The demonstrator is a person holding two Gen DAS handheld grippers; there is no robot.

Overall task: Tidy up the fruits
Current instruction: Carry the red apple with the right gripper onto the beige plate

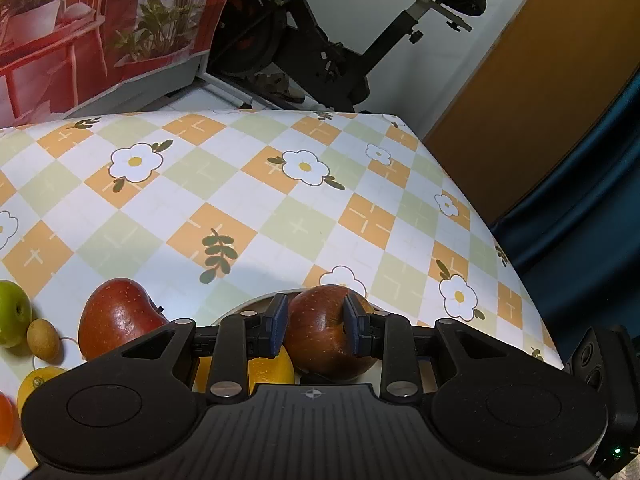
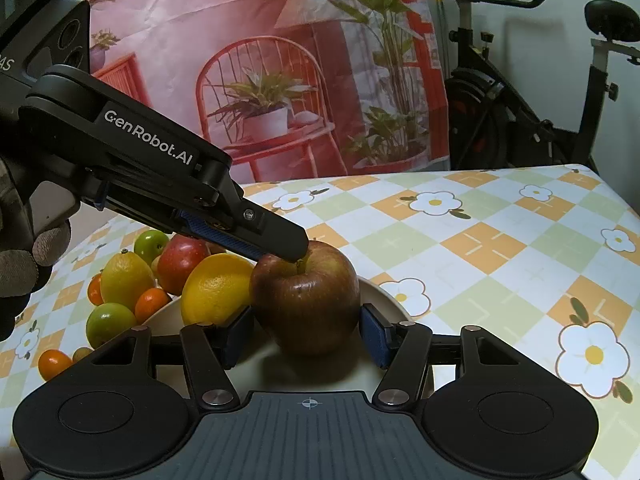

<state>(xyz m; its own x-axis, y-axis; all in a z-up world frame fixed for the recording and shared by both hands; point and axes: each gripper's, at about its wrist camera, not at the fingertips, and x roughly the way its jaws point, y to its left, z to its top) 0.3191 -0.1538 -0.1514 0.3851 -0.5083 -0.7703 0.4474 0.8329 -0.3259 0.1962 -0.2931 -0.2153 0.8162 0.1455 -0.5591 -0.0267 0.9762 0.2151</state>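
Observation:
A dark red apple (image 2: 306,300) stands on a white plate (image 2: 400,308), beside a yellow citrus (image 2: 216,292). My right gripper (image 2: 306,332) is shut on the apple's lower sides, one blue pad against each flank. My left gripper (image 2: 296,254) comes in from the upper left and is shut on the top of the same apple at the stem hollow. In the left wrist view the left gripper (image 1: 316,308) pinches the apple (image 1: 320,332) between its pads, and the citrus (image 1: 272,368) shows just below the left finger.
Loose fruit lies left of the plate: a red apple (image 1: 120,320), a green apple (image 1: 12,316), a small brown fruit (image 1: 43,340), a lemon (image 2: 124,280) and small oranges (image 2: 150,302). The checked tablecloth (image 2: 500,240) stretches right and back. An exercise bike (image 1: 320,52) stands behind.

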